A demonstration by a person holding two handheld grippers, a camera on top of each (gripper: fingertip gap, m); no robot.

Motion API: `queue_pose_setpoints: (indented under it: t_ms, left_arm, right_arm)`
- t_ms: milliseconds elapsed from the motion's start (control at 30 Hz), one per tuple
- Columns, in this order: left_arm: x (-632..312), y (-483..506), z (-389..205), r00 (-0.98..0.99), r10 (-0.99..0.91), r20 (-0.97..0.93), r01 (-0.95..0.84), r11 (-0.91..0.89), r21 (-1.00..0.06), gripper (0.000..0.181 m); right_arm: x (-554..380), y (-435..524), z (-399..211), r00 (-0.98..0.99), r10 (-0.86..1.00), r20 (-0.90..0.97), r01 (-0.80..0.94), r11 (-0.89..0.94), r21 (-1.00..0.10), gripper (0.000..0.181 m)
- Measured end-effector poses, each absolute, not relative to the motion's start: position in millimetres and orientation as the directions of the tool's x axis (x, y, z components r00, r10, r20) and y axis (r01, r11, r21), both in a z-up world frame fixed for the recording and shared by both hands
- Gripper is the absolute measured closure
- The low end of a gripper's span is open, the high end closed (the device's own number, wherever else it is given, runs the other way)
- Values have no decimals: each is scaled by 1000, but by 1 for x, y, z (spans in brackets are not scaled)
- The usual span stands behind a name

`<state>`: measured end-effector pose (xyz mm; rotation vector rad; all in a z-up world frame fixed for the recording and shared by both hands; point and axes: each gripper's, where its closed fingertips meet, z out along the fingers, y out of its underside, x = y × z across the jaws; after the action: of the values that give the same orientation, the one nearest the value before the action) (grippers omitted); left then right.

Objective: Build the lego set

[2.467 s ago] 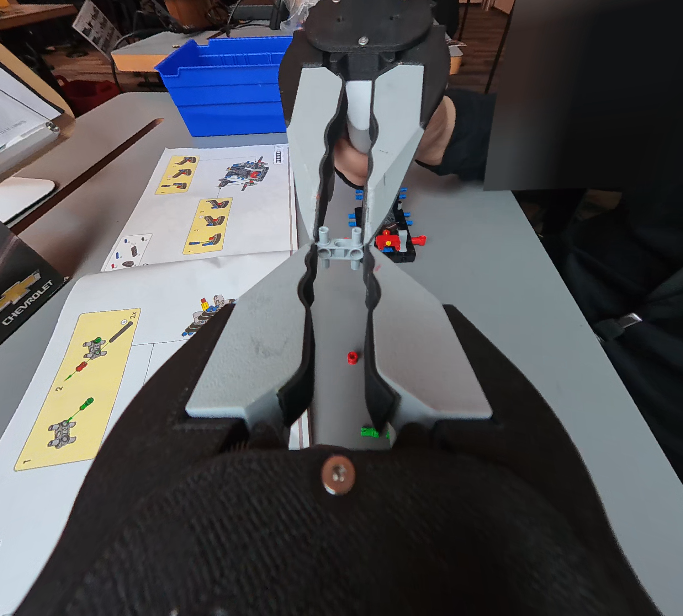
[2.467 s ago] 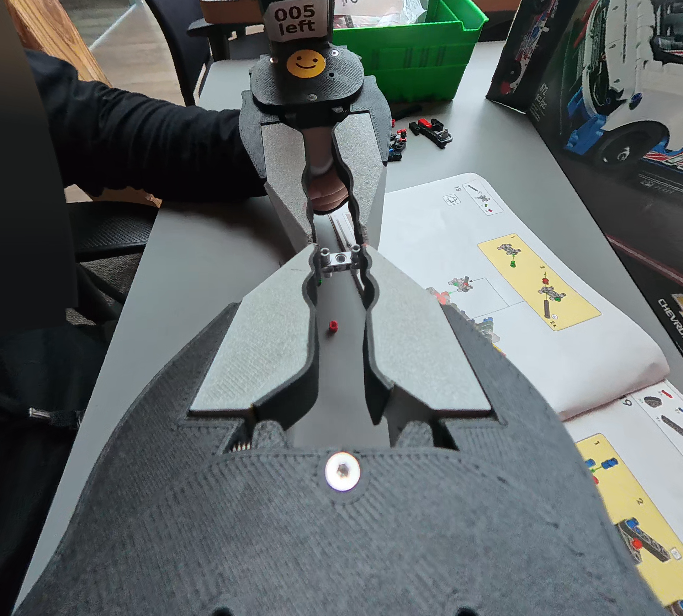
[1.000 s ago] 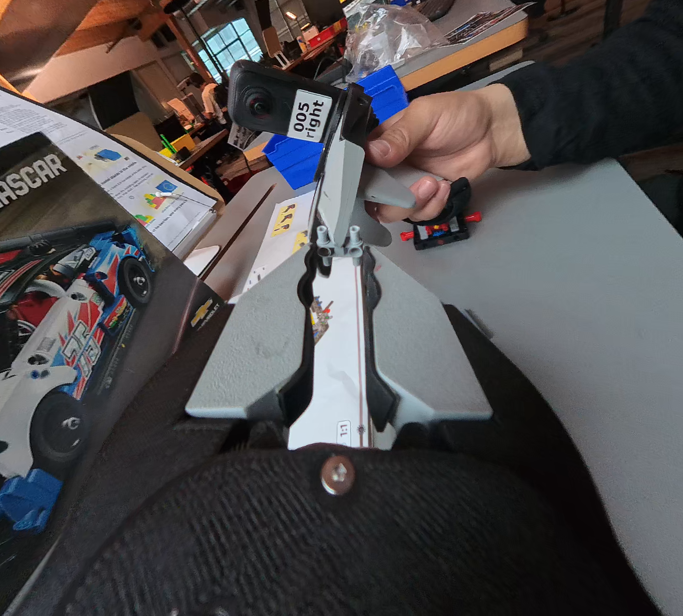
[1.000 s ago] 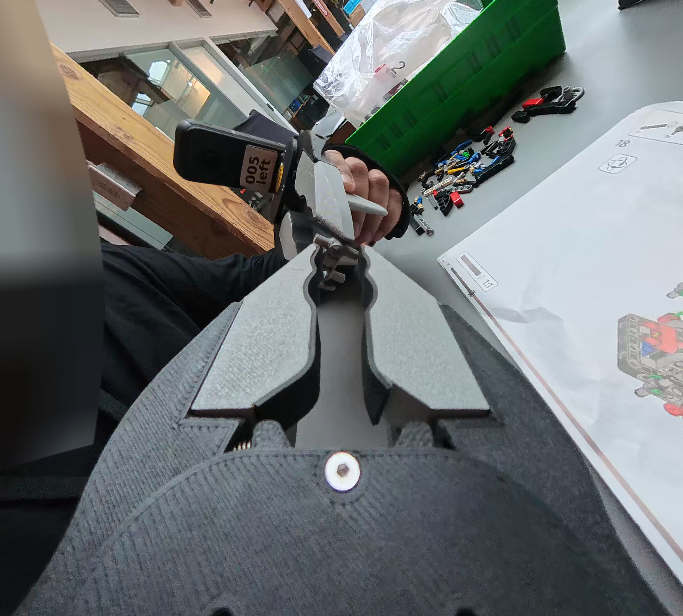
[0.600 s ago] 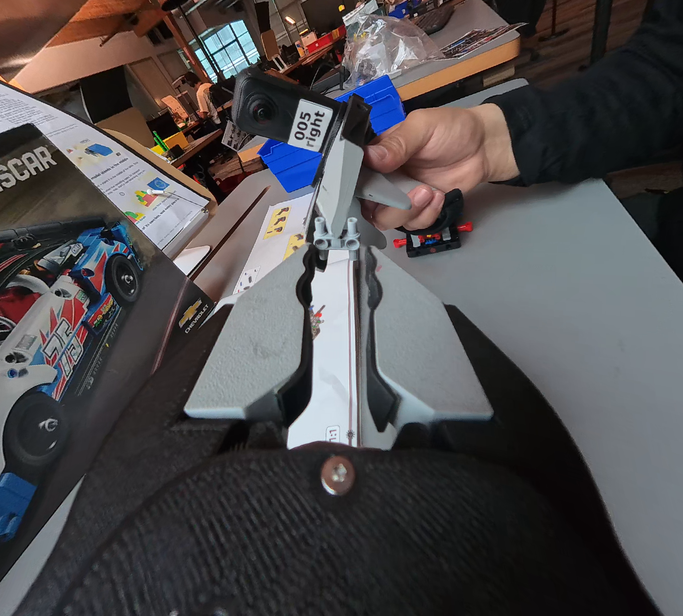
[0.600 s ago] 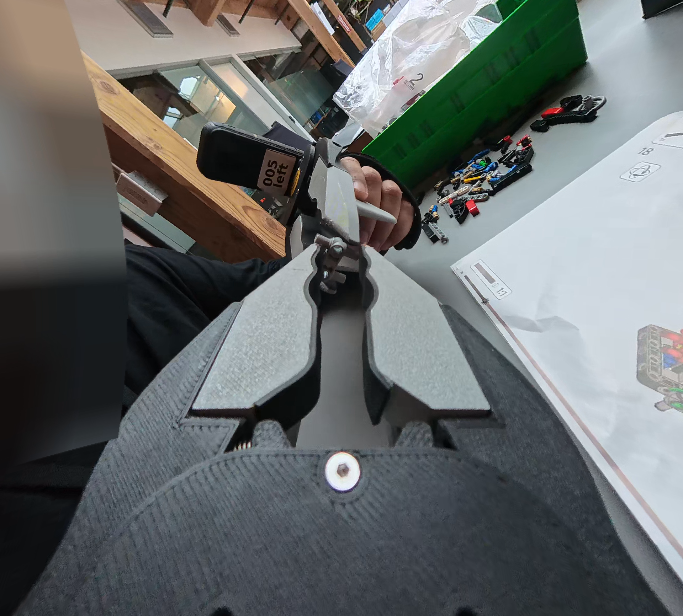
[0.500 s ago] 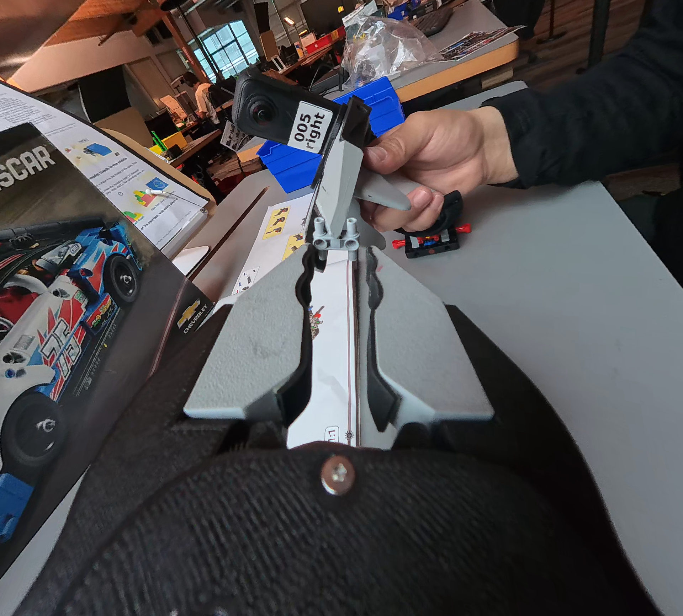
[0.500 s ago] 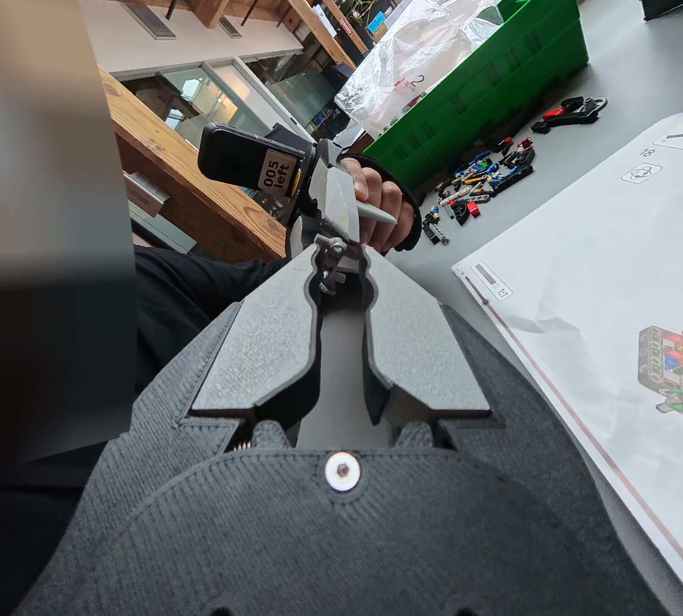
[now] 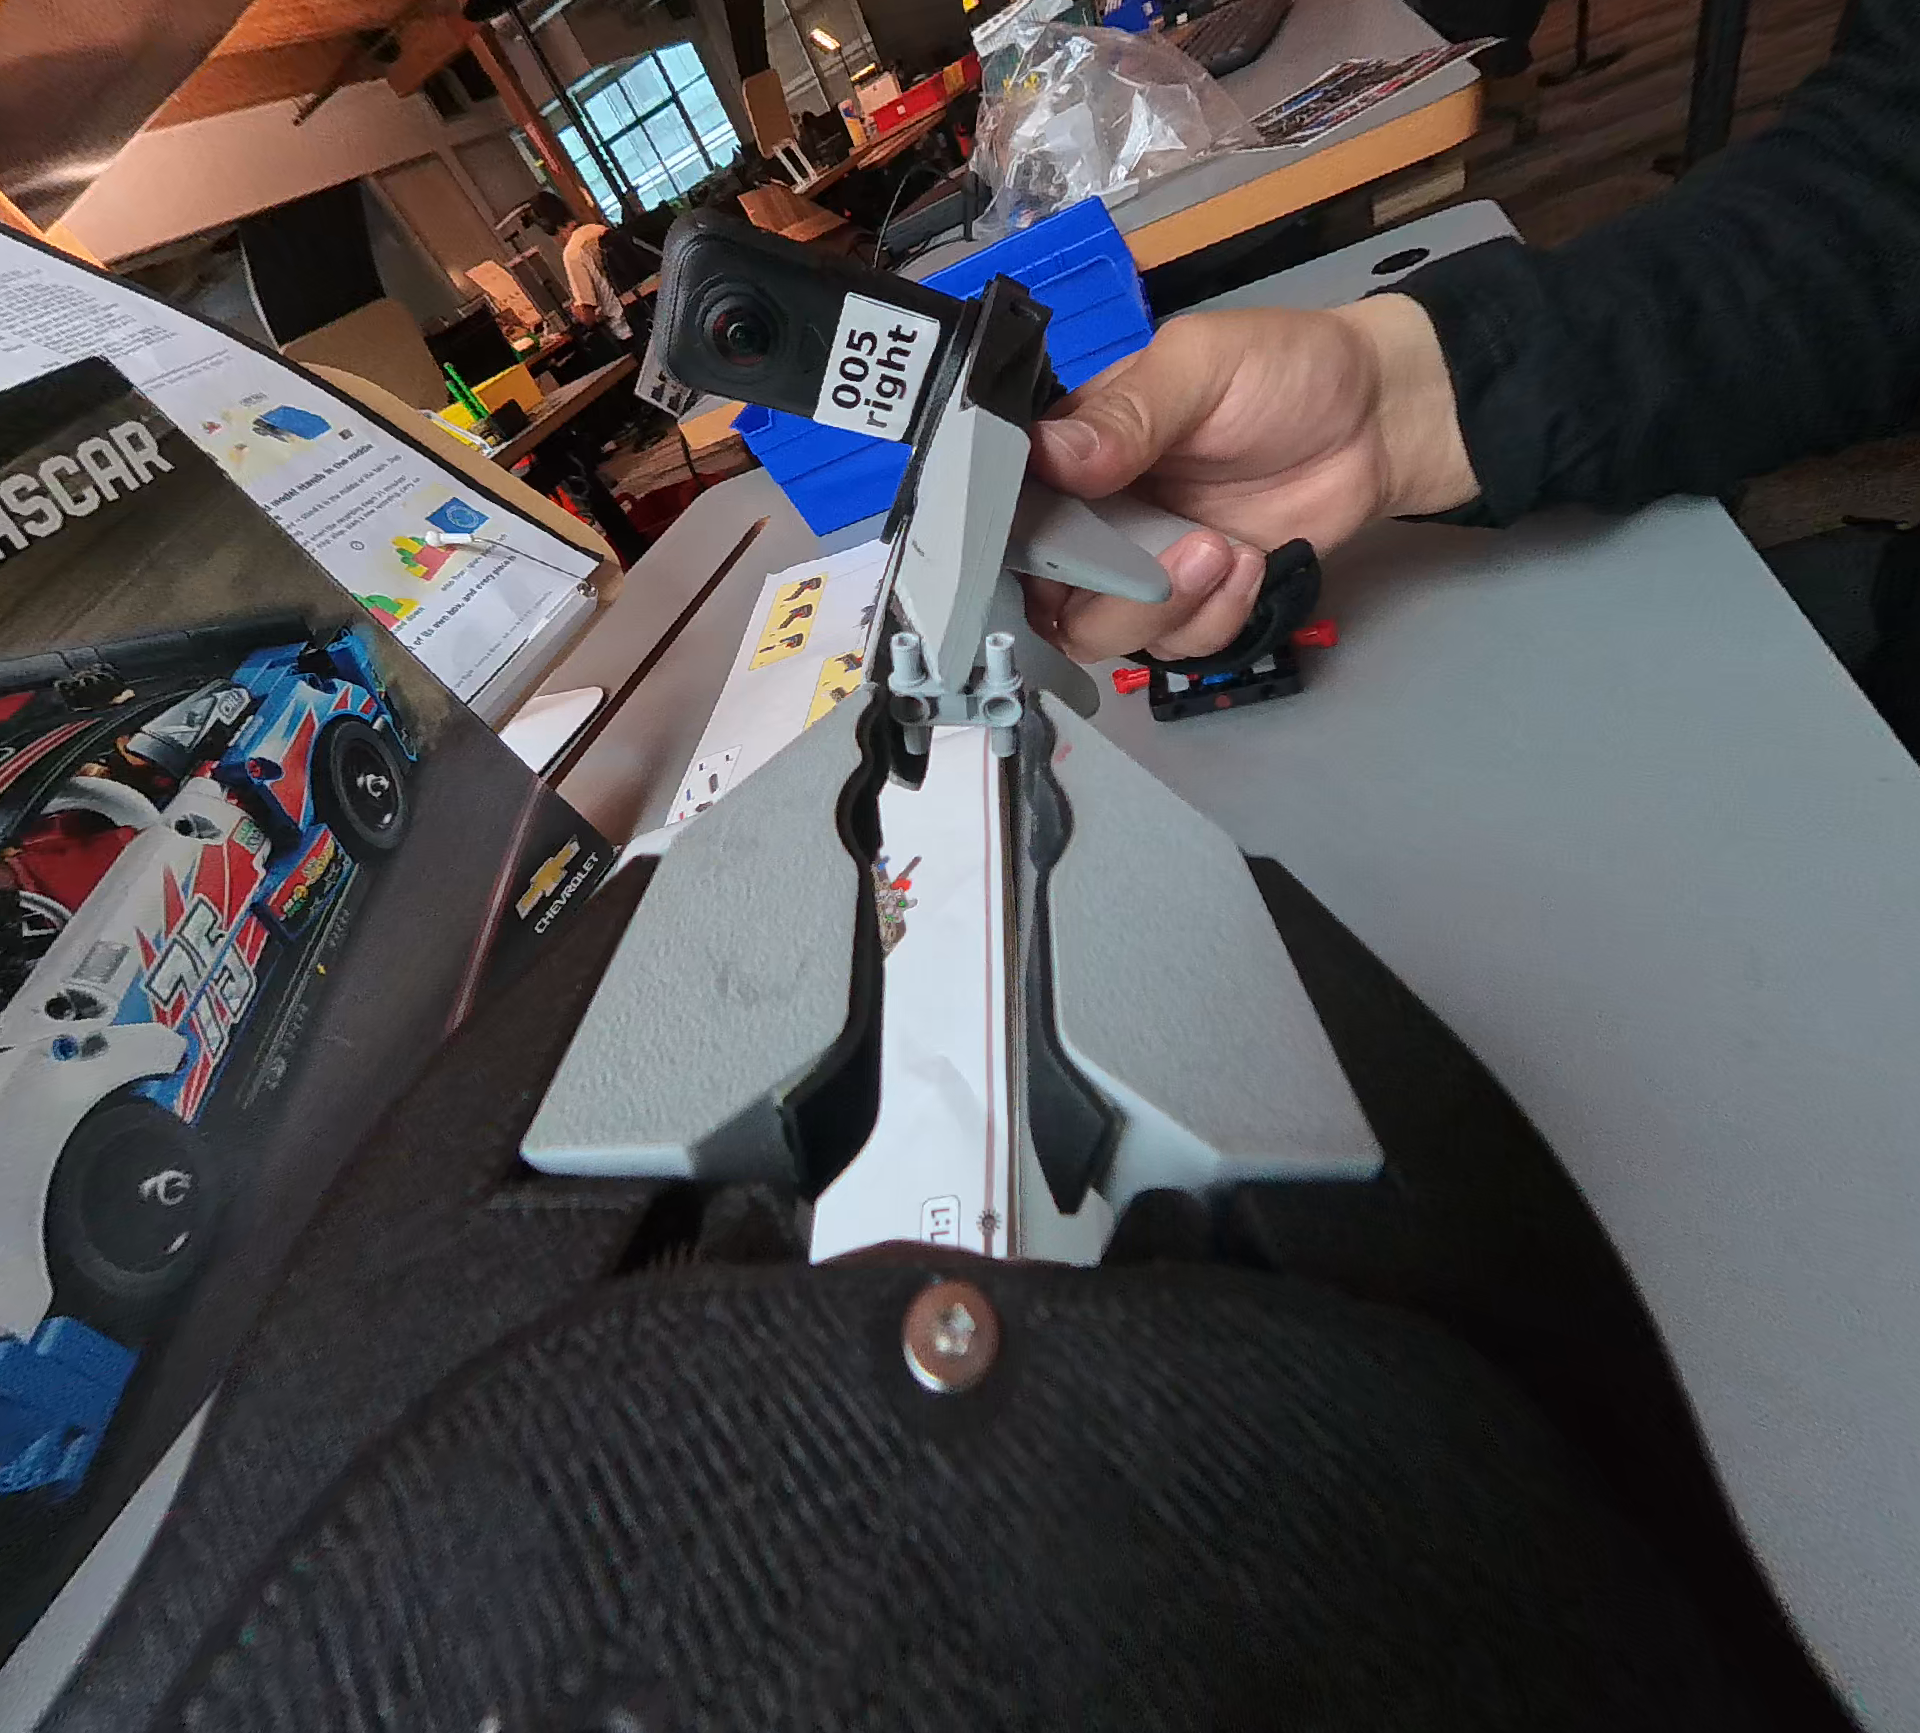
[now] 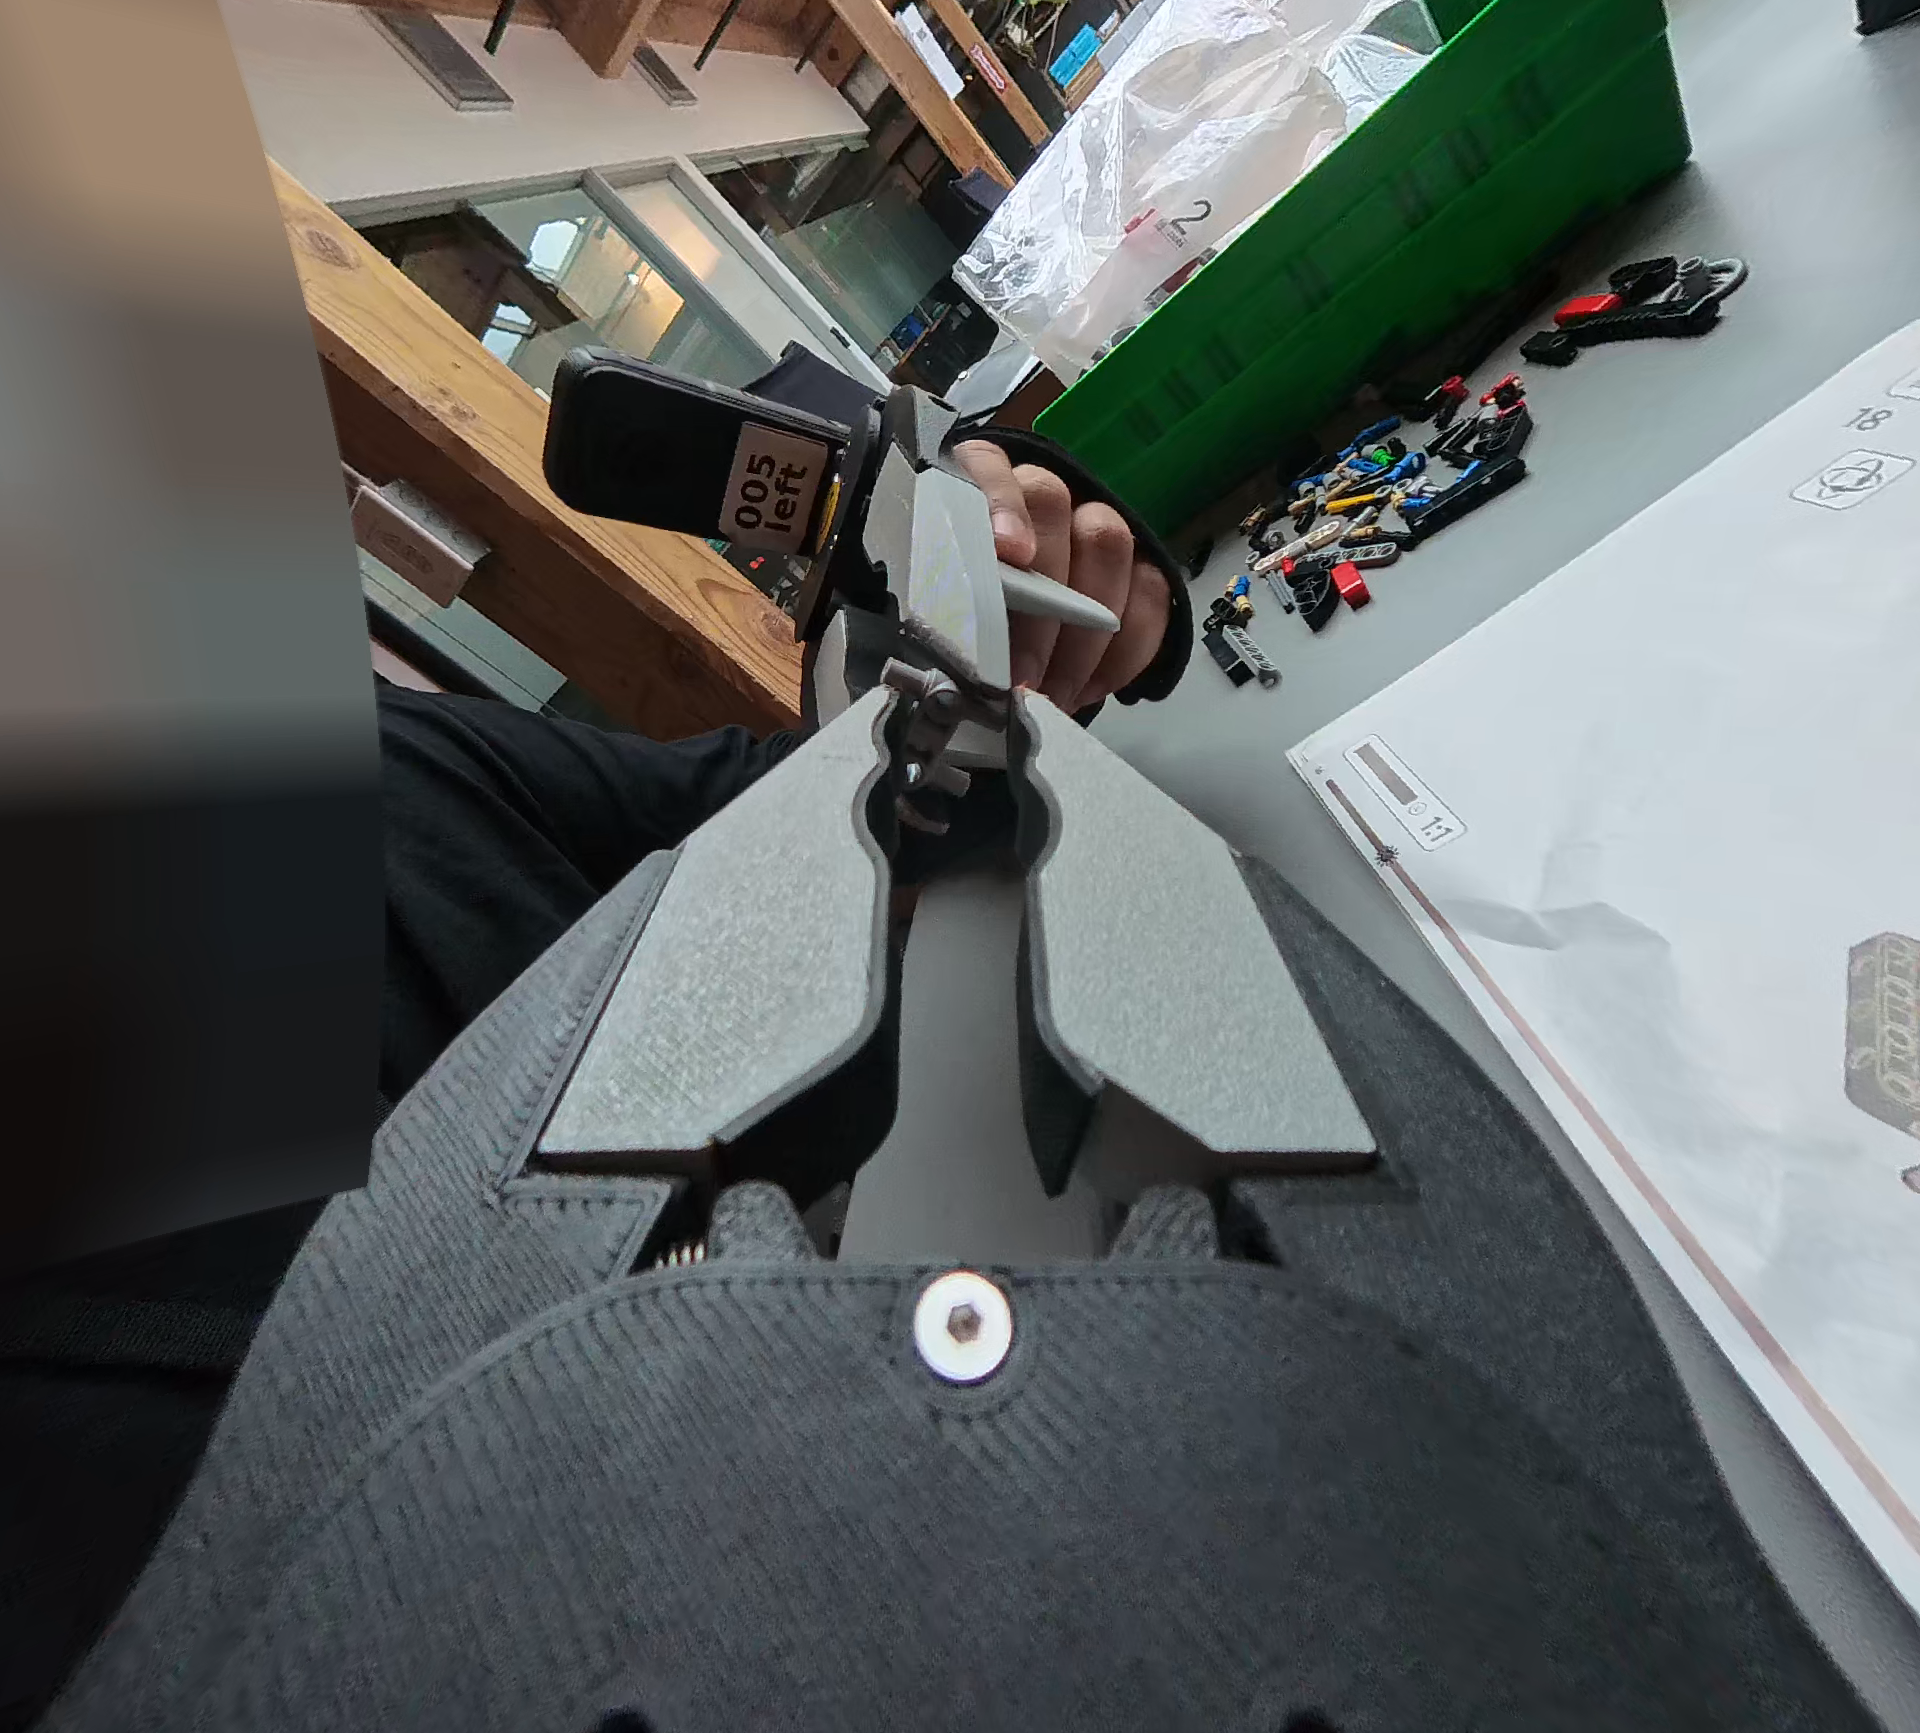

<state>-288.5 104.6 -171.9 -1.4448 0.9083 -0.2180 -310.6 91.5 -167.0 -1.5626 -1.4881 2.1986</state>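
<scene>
A: Left claw [image 9: 951, 727]?
B: Clamped on the grey lego piece [image 9: 954, 701], up off the table [image 9: 1558, 852], box [image 9: 208, 852] at left.
A: Right claw [image 10: 951, 727]?
B: Tips meet the same piece [image 10: 930, 727]; grip unclear. Loose parts [image 10: 1371, 499] by the green bin [image 10: 1403, 229].

Each camera sits close behind its own gripper and looks forward along the jaws, tilted so the gray counter [image 9: 1558, 852] slants across both views. The left wrist view faces the right gripper [image 9: 951, 696] from very near, with the set's box [image 9: 208, 800] at its left edge and a blue bin [image 9: 1039, 312] behind. The right wrist view looks the opposite way at the left gripper [image 10: 951, 707], a green bin [image 10: 1455, 229] beyond; both views share the small gray piece [image 9: 954, 691] where the tips meet and the white instruction booklet [image 10: 1662, 800].
</scene>
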Motion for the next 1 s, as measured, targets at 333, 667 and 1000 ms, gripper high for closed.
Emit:
queue_pose_setpoints:
  t_ms: [333, 667, 1000]
  left_arm:
    - [-309, 113, -182, 683, -605, -410, -430, 122, -895, 158]
    - [-322, 120, -187, 721, -600, -346, -393, 56, -918, 159]
    - [-323, 119, -181, 727, -586, -359, -398, 67, -915, 159]
  right_arm:
    - [-308, 117, -196, -273, 811, -517, 468, -358, -808, 165]
    - [-309, 93, -277, -152, 938, -310, 718, -111, -687, 176]
    - [-316, 85, -301, -145, 955, -258, 803, -39, -595, 172]
